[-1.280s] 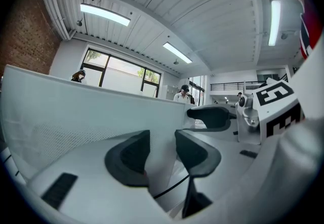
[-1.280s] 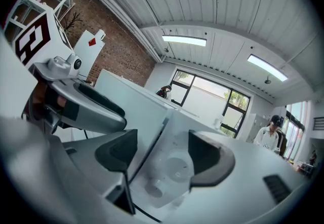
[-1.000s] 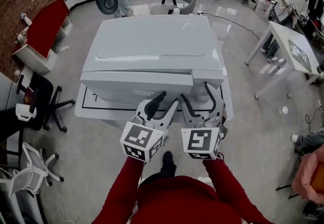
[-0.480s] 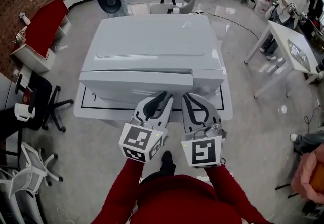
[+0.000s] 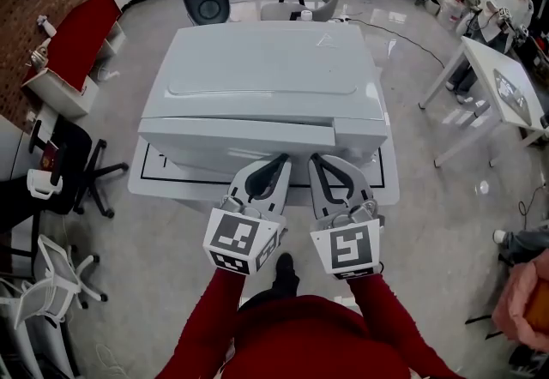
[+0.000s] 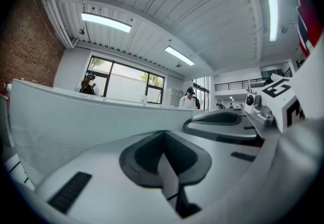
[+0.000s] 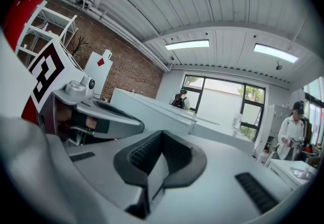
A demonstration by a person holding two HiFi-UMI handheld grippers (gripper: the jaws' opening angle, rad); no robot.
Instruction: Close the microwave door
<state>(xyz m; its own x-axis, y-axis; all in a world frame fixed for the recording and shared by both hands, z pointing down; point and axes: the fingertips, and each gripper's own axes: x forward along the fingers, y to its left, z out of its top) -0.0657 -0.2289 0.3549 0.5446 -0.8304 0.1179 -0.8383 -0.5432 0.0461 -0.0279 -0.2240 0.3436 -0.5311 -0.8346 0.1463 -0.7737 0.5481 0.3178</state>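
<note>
The white microwave (image 5: 257,77) stands on a low white table (image 5: 146,184), its door flat against the front, as far as the head view shows. Both grippers are held side by side just in front of it. My left gripper (image 5: 279,161) is shut, with nothing between its jaws, which have just been closing. Beside it, my right gripper (image 5: 316,161) has also just been closing and is shut and empty. In the left gripper view the left gripper (image 6: 163,133) faces the microwave's white wall (image 6: 76,116). In the right gripper view the right gripper (image 7: 161,136) points at the microwave (image 7: 152,106).
A black office chair (image 5: 64,163) and a white chair (image 5: 51,283) stand at the left. A red bench (image 5: 73,43) lies at the far left. At the right is a white table (image 5: 506,86), with a person (image 5: 502,0) behind it.
Both grippers' jaws went from wide open to shut, with nothing between them. The right gripper drew slightly inward and up; the left stayed about where it was.
</note>
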